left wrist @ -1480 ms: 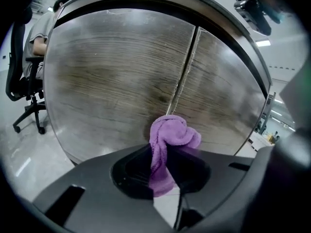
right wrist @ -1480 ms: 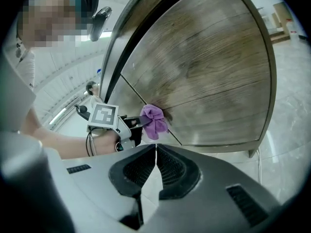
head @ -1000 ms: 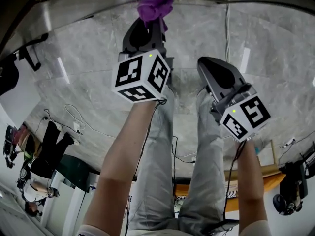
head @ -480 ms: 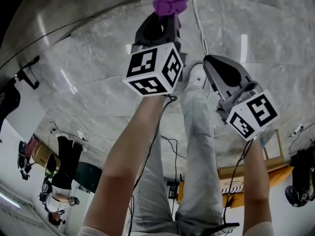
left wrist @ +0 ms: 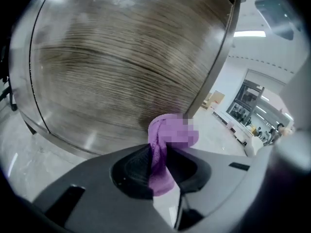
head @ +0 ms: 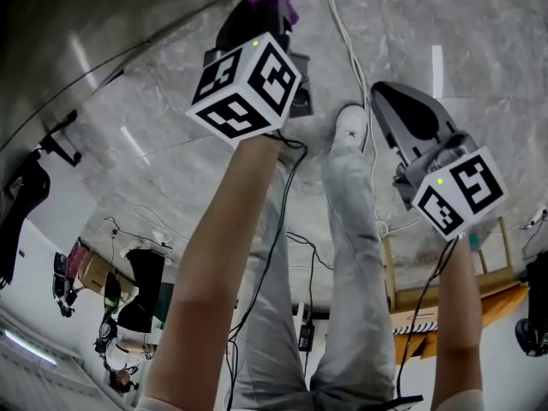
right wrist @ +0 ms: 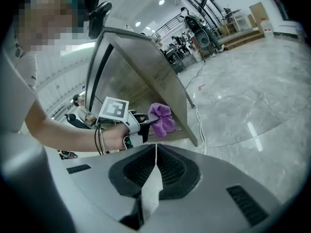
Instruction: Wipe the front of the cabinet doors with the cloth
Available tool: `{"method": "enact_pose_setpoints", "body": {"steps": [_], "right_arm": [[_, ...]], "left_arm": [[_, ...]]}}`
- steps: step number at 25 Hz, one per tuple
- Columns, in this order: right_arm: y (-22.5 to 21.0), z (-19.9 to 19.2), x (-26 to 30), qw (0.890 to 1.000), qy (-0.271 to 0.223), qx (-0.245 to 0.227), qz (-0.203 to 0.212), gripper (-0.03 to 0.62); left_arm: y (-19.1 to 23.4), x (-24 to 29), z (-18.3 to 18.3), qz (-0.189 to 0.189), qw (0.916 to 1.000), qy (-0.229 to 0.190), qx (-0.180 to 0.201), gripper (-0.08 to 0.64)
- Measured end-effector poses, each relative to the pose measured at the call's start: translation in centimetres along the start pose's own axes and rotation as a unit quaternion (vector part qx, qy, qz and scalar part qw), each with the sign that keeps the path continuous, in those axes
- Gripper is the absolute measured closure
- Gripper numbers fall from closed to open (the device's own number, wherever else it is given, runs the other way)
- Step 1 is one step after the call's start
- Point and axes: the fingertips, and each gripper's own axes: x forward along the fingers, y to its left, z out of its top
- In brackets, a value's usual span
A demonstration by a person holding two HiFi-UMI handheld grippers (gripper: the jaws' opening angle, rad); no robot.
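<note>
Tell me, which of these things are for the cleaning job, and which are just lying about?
In use: purple cloth, left gripper clamping it, wooden cabinet door.
Not in use: right gripper, shut and empty; white cable on the floor.

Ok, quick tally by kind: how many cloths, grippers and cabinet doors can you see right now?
Purple fabric cloth: 1, clamped in the left gripper
Grey handheld grippers: 2, the left gripper and the right gripper, which is shut and empty
Wood-grain cabinet door: 1 in view
Total: 4
</note>
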Motion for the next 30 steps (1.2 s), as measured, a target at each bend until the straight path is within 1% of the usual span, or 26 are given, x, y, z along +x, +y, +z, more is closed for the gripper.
{"method": "enact_pose_setpoints", "body": {"steps": [3, 8, 11, 15, 19, 22, 30], "right_arm": [[0.8, 0.2, 0.1, 1.000, 0.001, 0.000, 0.004, 0.563], [2.5, -0.2, 1.8, 1.000, 0.005, -0.008, 0.014, 0.563], [4.6, -0.3, 3.7, 1.000, 0.005, -0.011, 0.022, 0.563], [7.8, -0.6, 6.5, 0.999, 0.012, -0.020, 0.035, 0.563], [10.5, -1.3, 8.4, 0.999, 0.021, -0.025, 0.040, 0.563], [12.5, -1.6, 10.3, 0.999, 0.025, -0.025, 0.042, 0.563], [16.6, -1.7, 15.0, 0.998, 0.025, -0.031, 0.051, 0.563]], "left_arm": [[1.2, -0.4, 0.4, 0.011, 0.9999, 0.002, -0.008, 0.485], [3.7, -1.2, 0.4, 0.017, 0.9998, 0.005, -0.005, 0.485], [6.7, -2.3, 0.9, 0.025, 0.9997, 0.005, -0.001, 0.485], [12.2, -3.9, 1.3, 0.041, 0.9991, 0.011, -0.004, 0.485], [17.3, -5.9, 2.0, 0.059, 0.9980, 0.019, 0.014, 0.485], [20.5, -7.1, 2.8, 0.064, 0.9974, 0.021, 0.023, 0.485], [26.3, -9.1, 3.9, 0.070, 0.9974, 0.017, -0.005, 0.485]]}}
